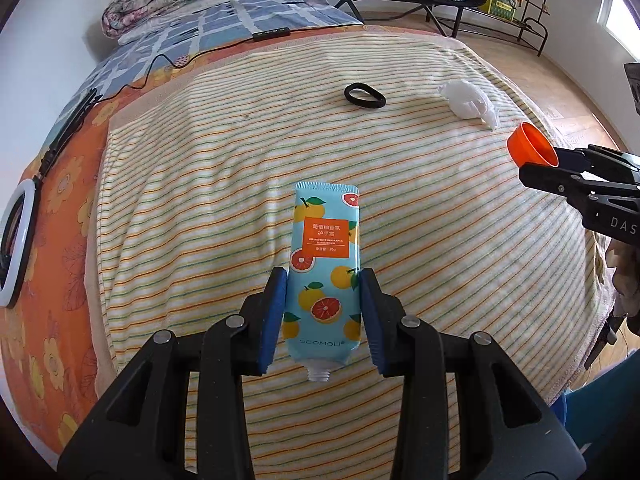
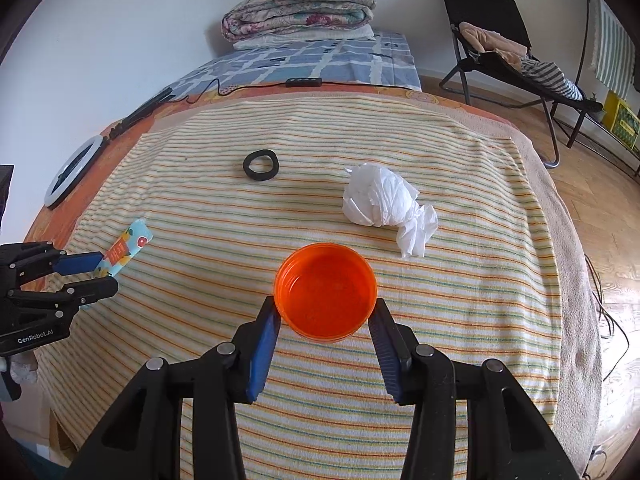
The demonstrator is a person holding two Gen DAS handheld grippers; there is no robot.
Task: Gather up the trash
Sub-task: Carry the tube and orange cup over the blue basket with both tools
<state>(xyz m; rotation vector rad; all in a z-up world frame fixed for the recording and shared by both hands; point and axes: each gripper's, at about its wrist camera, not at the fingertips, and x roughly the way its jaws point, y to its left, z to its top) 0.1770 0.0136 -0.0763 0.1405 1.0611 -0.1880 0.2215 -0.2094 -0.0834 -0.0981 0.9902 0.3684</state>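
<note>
We hold the tube point(image 1: 323, 280) clamped in the left gripper point(image 1: 323, 312); the right gripper point(image 2: 326, 330) clamps the orange cap point(image 2: 326, 294); ahead of both, the tissue point(image 2: 384, 202) and black ring point(image 2: 260, 165) remain uncollected.

a home bedroom: a bed point(image 2: 560, 240) under a striped towel blanket point(image 2: 460, 300), with a folded floral quilt point(image 2: 300, 6) stacked at the bed's far end against the white wall. beside the bed on the wood floor stands a folding chair point(image 2: 500, 40) heaped with clothes; a ring light point(image 2: 72, 172) lies on the bed's left edge.
</note>
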